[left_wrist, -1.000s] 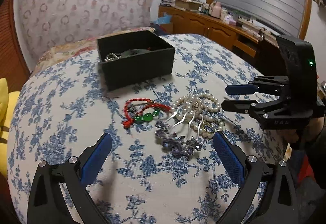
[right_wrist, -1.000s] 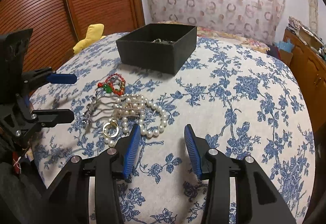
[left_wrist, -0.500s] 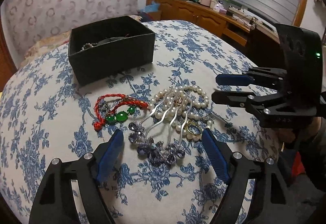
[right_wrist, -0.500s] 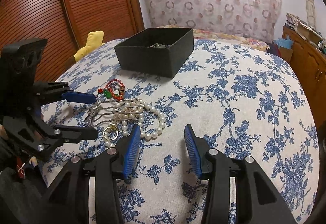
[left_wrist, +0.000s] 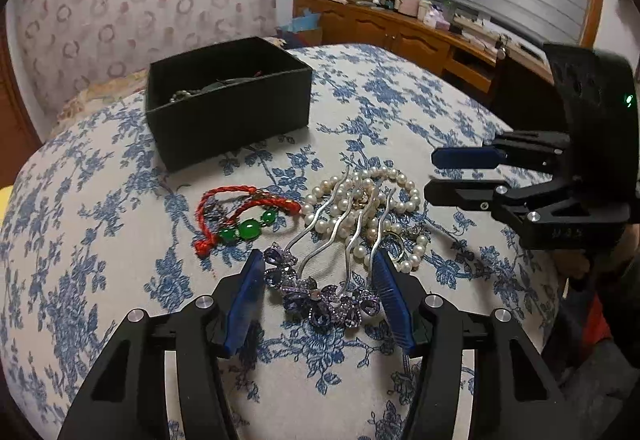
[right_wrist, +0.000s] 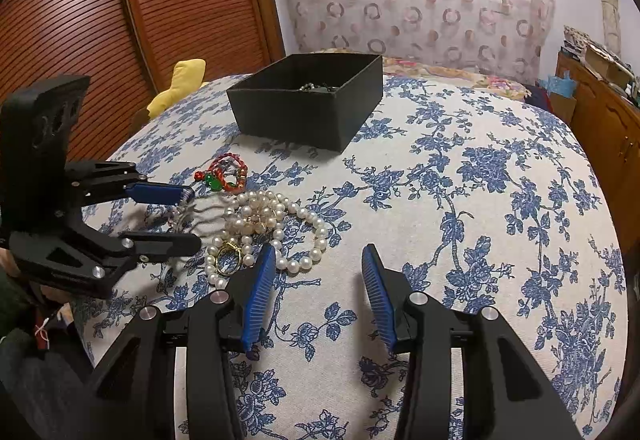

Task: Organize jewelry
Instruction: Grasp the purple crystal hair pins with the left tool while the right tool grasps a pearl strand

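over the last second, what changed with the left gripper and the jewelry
The left gripper moved forward and down to the purple hair comb and narrowed its jaws, which now bracket the comb's jeweled end, still open with a gap on each side. Nothing was picked up. The right gripper stayed open over the cloth, and the pearls, red bracelet and black box kept their places.

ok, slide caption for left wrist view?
Open left tongs straddle purple-jewelled silver hair comb lying on floral-print cloth.
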`<state>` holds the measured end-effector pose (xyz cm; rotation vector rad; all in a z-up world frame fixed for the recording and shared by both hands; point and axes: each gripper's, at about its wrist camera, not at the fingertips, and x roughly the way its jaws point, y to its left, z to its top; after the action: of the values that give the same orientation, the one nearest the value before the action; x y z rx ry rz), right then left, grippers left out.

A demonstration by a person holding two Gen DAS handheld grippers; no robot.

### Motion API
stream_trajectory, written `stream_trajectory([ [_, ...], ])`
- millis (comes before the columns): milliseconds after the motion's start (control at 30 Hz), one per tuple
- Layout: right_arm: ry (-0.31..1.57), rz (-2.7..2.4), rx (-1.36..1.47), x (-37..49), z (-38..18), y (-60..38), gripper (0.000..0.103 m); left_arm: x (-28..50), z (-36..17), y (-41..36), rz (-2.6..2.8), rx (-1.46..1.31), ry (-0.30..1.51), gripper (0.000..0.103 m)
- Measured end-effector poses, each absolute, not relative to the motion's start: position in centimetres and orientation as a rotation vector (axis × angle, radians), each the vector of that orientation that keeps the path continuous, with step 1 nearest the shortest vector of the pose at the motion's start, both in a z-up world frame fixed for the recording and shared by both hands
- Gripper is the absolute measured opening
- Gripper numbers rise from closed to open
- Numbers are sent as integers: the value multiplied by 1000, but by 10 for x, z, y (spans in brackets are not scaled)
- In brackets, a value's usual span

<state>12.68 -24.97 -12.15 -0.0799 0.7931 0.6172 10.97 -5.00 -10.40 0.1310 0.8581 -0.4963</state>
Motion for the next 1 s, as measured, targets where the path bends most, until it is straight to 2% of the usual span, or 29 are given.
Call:
stream_trajectory([
  [267, 799, 624, -128, 126, -121, -243, 47, 99, -92, -33, -458, 88, 812, 53],
  [333, 807, 623, -151, 128, -121, -240, 40, 97, -89, -29, -445, 86, 799, 52],
  [367, 809, 616, -162, 130, -121, -239, 38, 96, -88, -27, -435, 86, 793, 34],
  [400, 810, 612, -165, 132, -120, -238, 35, 96, -86, -23, -438, 67, 795, 22],
  [433, 814, 611, -164, 136, -120, -237, 33, 97, -86, -20, -444, 48, 798, 17],
  [900, 844, 595, -211, 156, -121, -226, 30, 107, -98, -19, -415, 56, 847, 17],
  [1000, 868, 616, -204, 158, -125, -226, 25, 111, -91, -15, -420, 11, 838, 21],
])
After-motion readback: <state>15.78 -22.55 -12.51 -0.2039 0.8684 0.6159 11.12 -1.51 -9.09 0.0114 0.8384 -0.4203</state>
